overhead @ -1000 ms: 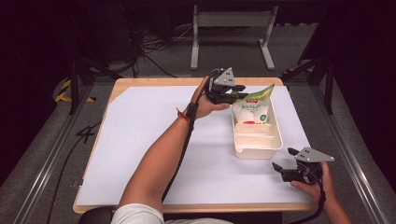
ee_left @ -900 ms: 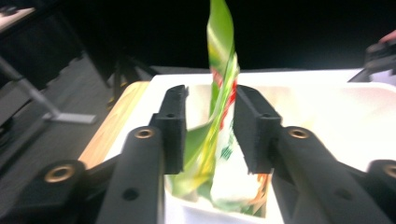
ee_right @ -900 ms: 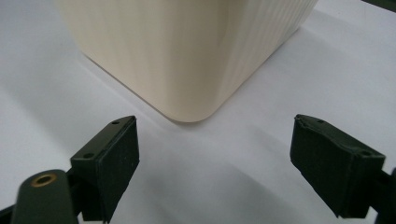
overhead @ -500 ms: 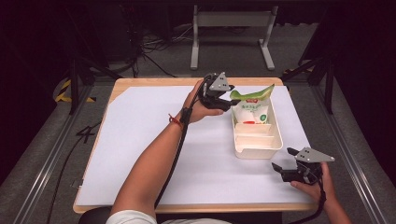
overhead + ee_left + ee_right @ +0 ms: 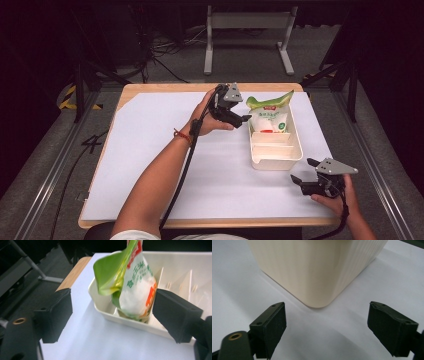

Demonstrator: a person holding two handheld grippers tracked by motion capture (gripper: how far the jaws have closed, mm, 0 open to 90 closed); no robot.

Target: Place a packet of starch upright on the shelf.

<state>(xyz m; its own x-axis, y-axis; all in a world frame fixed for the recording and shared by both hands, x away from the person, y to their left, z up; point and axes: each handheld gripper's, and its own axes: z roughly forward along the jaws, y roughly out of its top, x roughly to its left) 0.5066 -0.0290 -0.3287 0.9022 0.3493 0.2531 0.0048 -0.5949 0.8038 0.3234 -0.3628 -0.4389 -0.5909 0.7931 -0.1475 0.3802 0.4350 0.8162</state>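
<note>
High view: your left gripper (image 5: 239,116) sits just left of the bag (image 5: 269,115), jaws spread and holding nothing. The bag stands in the far compartment of the cream tray (image 5: 276,161) on the white sheet (image 5: 150,145). Your right gripper (image 5: 306,176) rests near the tray's near right corner, jaws spread.

Left gripper view: the green-and-white bag (image 5: 132,285) leans in the tray's (image 5: 100,307) end compartment, between the open jaws.

Right gripper view: the tray's corner (image 5: 319,272) lies ahead of the spread jaws, apart from them.
</note>
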